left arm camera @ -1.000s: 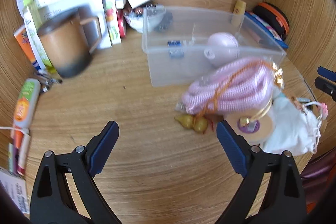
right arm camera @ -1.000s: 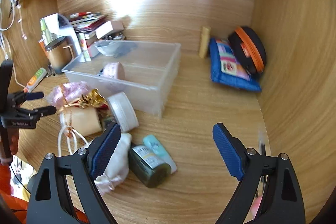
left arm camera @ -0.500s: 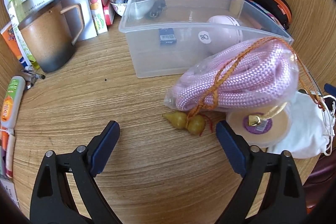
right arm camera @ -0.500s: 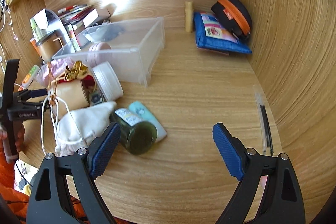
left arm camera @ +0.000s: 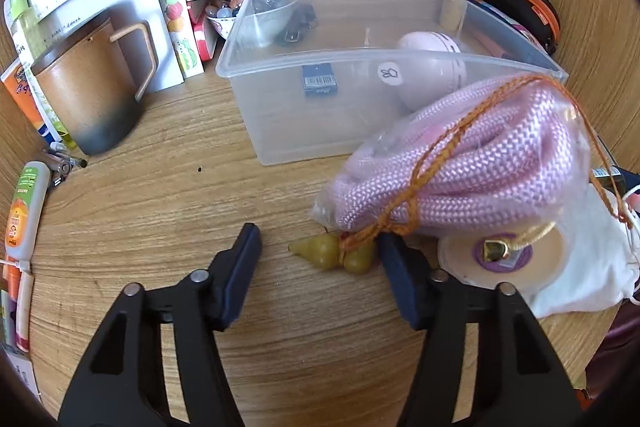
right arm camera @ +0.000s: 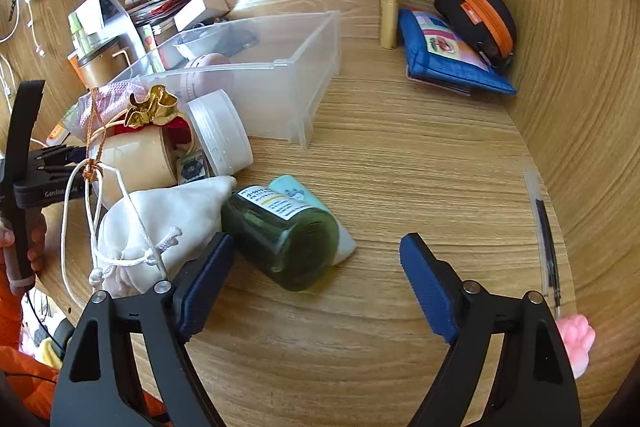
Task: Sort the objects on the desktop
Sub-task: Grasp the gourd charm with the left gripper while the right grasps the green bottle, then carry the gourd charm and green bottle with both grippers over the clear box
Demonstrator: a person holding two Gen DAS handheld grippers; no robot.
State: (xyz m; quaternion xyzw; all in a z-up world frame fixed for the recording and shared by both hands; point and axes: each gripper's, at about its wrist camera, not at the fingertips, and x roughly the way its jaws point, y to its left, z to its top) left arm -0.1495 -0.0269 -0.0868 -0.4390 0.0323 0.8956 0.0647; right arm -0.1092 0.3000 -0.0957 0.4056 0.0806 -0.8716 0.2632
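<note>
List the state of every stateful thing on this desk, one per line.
Left tool: jaws closing around the small yellow gourd charm, pads not yet pressing it.
Right tool: jaws closing, nothing gripped.
Clear plastic bin: open-topped, upright.
Green glass bottle: lying on its side.
Brown mug: upright.
White drawstring pouch: drawn shut.
Orange-trimmed black case: zipped closed.
</note>
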